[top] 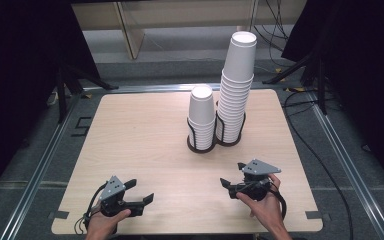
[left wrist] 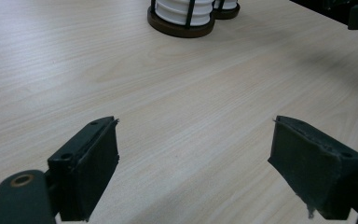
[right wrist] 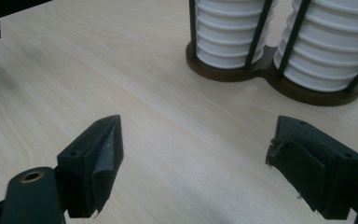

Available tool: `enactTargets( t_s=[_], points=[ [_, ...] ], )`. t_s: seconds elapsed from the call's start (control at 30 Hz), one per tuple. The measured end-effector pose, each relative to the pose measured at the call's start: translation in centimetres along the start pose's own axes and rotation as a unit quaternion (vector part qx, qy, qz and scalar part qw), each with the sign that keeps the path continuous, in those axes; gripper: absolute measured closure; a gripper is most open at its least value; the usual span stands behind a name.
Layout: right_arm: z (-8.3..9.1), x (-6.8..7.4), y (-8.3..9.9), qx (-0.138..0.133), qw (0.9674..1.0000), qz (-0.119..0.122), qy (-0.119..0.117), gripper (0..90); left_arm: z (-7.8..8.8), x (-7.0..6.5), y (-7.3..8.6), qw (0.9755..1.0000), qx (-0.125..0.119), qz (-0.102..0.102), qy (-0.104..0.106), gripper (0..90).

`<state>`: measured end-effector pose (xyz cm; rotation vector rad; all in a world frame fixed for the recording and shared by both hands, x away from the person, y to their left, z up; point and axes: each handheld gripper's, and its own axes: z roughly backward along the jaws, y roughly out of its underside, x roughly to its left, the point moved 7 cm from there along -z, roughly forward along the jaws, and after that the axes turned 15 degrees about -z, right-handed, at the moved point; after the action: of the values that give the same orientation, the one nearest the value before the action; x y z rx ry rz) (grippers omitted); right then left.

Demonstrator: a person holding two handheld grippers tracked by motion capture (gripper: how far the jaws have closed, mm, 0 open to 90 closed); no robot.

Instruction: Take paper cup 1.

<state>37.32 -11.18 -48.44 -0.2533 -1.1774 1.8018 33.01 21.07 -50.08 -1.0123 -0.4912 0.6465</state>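
A dark room with grey floor and trailing cables surrounds the pale wooden table. Toward its far edge, right of centre, a dark double holder carries a tall cup stack and, touching its left, a shorter cup stack. Near the front edge, the left gripper and right gripper hover apart, jaws wide, holding nothing.

White cup stacks upright in holder

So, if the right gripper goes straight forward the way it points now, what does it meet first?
Probably the cup holder: the right gripper, open, aims at its dark base, with bare table between. Exact depth is unclear.
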Motion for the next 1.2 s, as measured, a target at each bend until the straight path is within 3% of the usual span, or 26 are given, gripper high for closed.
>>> enactTargets(
  t_s=[0.1,0.13,0.23,0.27,0.33,0.37,0.4,0.53,0.57,0.63,0.73,0.8,0.83,0.93,0.97,1.2],
  points=[
    [-0.2,0.2,-0.5,-0.002,1.0000,0.006,0.003,17.8,0.0,0.1,0.0,1.0000,0.004,-0.007,-0.001,14.6],
    [-0.3,0.2,-0.8,-0.006,0.9999,0.011,0.004,17.8,0.0,0.0,0.0,1.0000,0.000,0.001,0.000,14.6],
    [-0.6,0.2,-1.5,-0.010,0.9999,0.008,-0.001,17.8,0.0,0.1,0.0,1.0000,0.006,-0.003,-0.003,14.6],
    [-0.6,0.4,-1.7,-0.009,0.9999,-0.005,-0.003,17.8,0.0,0.1,0.0,1.0000,0.005,-0.003,-0.004,14.5],
    [-0.8,0.3,-2.3,-0.017,0.9998,0.005,-0.005,17.8,-0.1,0.1,0.0,1.0000,0.002,-0.001,-0.003,14.5],
    [-0.7,0.4,-2.4,-0.012,0.9999,-0.008,0.001,17.8,-0.1,0.1,0.0,1.0000,0.000,-0.003,0.000,14.6],
    [-0.8,0.3,-2.8,-0.019,0.9998,0.008,-0.002,17.7,-0.1,0.1,0.0,1.0000,0.000,-0.004,0.000,14.6],
    [-0.8,0.2,-3.6,-0.024,0.9997,0.008,0.006,16.6,-0.2,0.0,0.0,1.0000,0.001,-0.007,0.001,14.5],
    [-0.8,0.4,-3.6,-0.019,0.9998,-0.001,0.002,16.6,-0.3,-0.1,-0.1,1.0000,-0.004,-0.005,0.002,14.6],
    [-0.9,0.4,-4.2,-0.027,0.9996,0.009,0.002,16.7,-0.2,-0.1,0.0,0.9999,0.002,-0.010,0.004,14.5],
    [-1.0,0.8,-4.7,-0.022,0.9997,0.003,-0.007,16.7,-0.2,-0.1,0.0,0.9999,0.008,-0.013,0.000,14.6],
    [-1.1,0.9,-5.4,-0.030,0.9994,0.015,0.000,16.7,-0.2,-0.1,0.0,0.9999,0.008,-0.013,0.000,14.5],
    [-1.3,1.1,-5.6,-0.033,0.9993,0.014,-0.008,16.7,-0.3,-0.2,0.0,1.0000,0.001,-0.008,0.004,14.5],
    [-1.3,1.1,-6.7,-0.035,0.9993,0.015,0.001,16.7,-0.4,-0.2,-0.1,1.0000,-0.003,-0.007,0.002,14.6],
    [-1.5,1.3,-6.9,-0.039,0.9992,0.005,-0.003,16.7,-0.4,-0.2,-0.1,1.0000,-0.004,-0.007,0.002,14.5],
    [-1.8,1.3,-9.5,-0.058,0.9982,0.012,0.000,16.7,-0.3,-0.2,-0.1,0.9999,0.003,-0.015,-0.002,14.5]
  ],
)
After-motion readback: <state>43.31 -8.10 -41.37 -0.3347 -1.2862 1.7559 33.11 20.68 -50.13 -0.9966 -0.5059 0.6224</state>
